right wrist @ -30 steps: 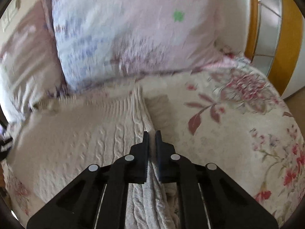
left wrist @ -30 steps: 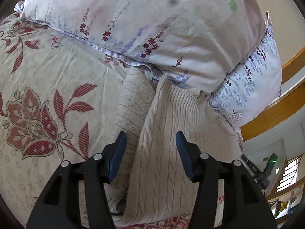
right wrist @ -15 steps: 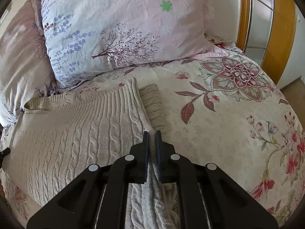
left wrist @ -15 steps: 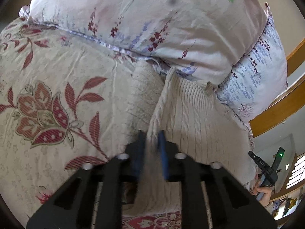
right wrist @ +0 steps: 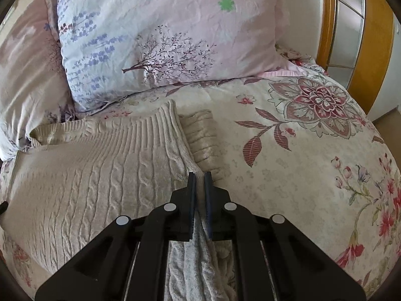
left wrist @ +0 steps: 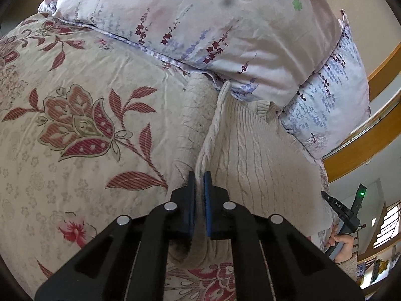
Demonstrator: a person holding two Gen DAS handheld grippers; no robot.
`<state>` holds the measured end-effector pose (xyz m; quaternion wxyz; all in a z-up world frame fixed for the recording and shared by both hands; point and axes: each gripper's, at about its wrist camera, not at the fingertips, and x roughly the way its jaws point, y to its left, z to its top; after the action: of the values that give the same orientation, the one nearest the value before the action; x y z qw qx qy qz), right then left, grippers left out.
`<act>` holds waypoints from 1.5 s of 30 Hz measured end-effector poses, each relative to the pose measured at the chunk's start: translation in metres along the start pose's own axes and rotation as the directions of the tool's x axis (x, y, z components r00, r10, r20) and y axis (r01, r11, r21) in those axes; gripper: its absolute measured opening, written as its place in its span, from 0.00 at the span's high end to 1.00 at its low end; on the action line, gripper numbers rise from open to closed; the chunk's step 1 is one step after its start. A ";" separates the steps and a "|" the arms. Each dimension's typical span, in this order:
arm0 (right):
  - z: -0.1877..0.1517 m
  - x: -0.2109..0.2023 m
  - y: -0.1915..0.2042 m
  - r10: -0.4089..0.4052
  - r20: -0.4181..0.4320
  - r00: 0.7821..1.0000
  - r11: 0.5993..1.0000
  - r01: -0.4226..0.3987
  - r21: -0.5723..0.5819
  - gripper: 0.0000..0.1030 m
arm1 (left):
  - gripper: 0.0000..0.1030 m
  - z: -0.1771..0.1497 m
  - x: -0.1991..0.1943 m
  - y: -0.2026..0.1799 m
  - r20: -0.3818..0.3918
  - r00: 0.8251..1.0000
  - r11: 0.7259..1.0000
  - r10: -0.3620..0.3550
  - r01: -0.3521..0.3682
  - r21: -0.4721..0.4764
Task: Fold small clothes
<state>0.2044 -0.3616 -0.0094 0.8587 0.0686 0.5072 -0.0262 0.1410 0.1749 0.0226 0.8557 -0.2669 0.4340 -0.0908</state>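
The cream cable-knit sweater (right wrist: 82, 175) lies on the bed (right wrist: 313, 170), its long axis running toward the pillows (right wrist: 175, 32). Left tool (left wrist: 199, 175) and right tool (right wrist: 199, 176) each pinch its folded edge. No readable writing.

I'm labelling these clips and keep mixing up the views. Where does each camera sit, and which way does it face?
Left wrist: on the left gripper, facing down along its fingers, shut on the cream sweater; a hand shows at right.
Right wrist: on the right gripper, facing down, shut on the sweater's edge.
Shared: sweater, floral bedspread, pillow.
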 end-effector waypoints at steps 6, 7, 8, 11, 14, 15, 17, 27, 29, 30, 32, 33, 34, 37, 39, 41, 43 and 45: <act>-0.002 -0.027 -0.002 0.047 0.021 0.999 0.998 -0.048 0.037 0.71 | 0.75 0.003 -0.009 -0.004 0.006 1.000 1.000 -0.029 0.029 -0.006; -0.002 -0.033 0.000 0.051 0.027 0.998 0.998 -0.052 0.025 0.62 | 0.66 0.004 -0.011 -0.006 0.015 1.000 1.000 -0.023 0.023 0.002; -0.003 -0.036 0.002 0.046 0.026 0.999 0.999 -0.046 0.009 0.60 | 0.63 0.005 -0.014 -0.009 0.028 1.000 1.000 -0.009 0.008 0.017; -0.012 -0.041 0.002 0.017 0.003 1.000 1.000 -0.017 -0.008 0.60 | 0.55 0.005 -0.018 -0.023 0.060 0.998 0.995 0.035 -0.040 0.089; -0.024 -0.041 -0.004 -0.012 -0.006 1.000 1.000 0.012 0.000 0.60 | 0.49 0.004 -0.014 -0.029 0.062 0.996 0.990 0.062 -0.069 0.123; -0.028 -0.039 -0.006 -0.018 -0.012 1.000 1.000 0.018 -0.004 0.61 | 0.49 0.004 -0.011 -0.030 0.054 0.996 0.988 0.078 -0.084 0.130; -0.038 -0.037 -0.006 -0.017 -0.025 1.000 1.000 0.016 -0.019 0.74 | 0.49 0.003 -0.005 -0.029 0.035 0.995 0.987 0.096 -0.099 0.128; -0.060 -0.045 -0.011 -0.024 -0.008 1.000 1.000 0.024 -0.003 0.91 | 0.49 -0.001 0.007 -0.019 -0.002 0.992 0.985 0.128 -0.127 0.120; -0.057 -0.048 -0.005 -0.048 -0.012 0.999 0.999 0.048 -0.009 0.90 | 0.49 -0.001 0.006 -0.019 -0.007 0.992 0.985 0.128 -0.126 0.116; -0.054 -0.052 -0.002 -0.053 -0.001 0.999 0.999 0.053 -0.009 0.89 | 0.49 -0.001 0.006 -0.020 -0.007 0.992 0.985 0.129 -0.127 0.118; -0.049 -0.062 0.008 -0.066 0.034 0.997 0.997 0.067 -0.032 0.79 | 0.49 -0.001 0.006 -0.020 -0.006 0.992 0.984 0.129 -0.128 0.121; -0.047 -0.068 0.017 -0.067 0.058 0.996 0.996 0.071 -0.061 0.69 | 0.49 -0.001 0.006 -0.020 -0.005 0.992 0.985 0.129 -0.127 0.120; -0.047 -0.071 0.023 -0.054 0.069 0.996 0.995 0.059 -0.081 0.65 | 0.48 -0.001 0.006 -0.020 -0.005 0.992 0.985 0.129 -0.127 0.120; -0.050 -0.075 0.044 -0.017 0.077 0.997 0.986 0.029 -0.166 0.65 | 0.47 -0.001 0.007 -0.020 -0.003 0.991 0.984 0.131 -0.130 0.125; -0.057 -0.062 0.056 -0.045 0.043 0.998 0.970 0.054 -0.236 0.65 | 0.46 -0.002 0.007 -0.022 0.002 0.991 0.981 0.137 -0.136 0.137; -0.063 -0.041 0.058 -0.075 -0.034 0.997 0.961 0.063 -0.269 0.64 | 0.45 -0.003 0.009 -0.024 0.006 0.990 0.978 0.144 -0.143 0.151; -0.062 -0.041 0.057 -0.074 -0.020 0.997 0.961 0.066 -0.268 0.62 | 0.44 -0.003 0.009 -0.025 0.006 0.990 0.977 0.144 -0.143 0.156; -0.056 -0.045 0.057 -0.072 -0.046 0.996 0.971 0.060 -0.230 0.62 | 0.43 -0.001 0.008 -0.023 -0.005 0.992 0.983 0.127 -0.125 0.135</act>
<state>0.1411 -0.2982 0.0086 0.8456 -0.0466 0.5318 0.0055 0.1462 0.1518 0.0291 0.8729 -0.1799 0.4484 -0.0674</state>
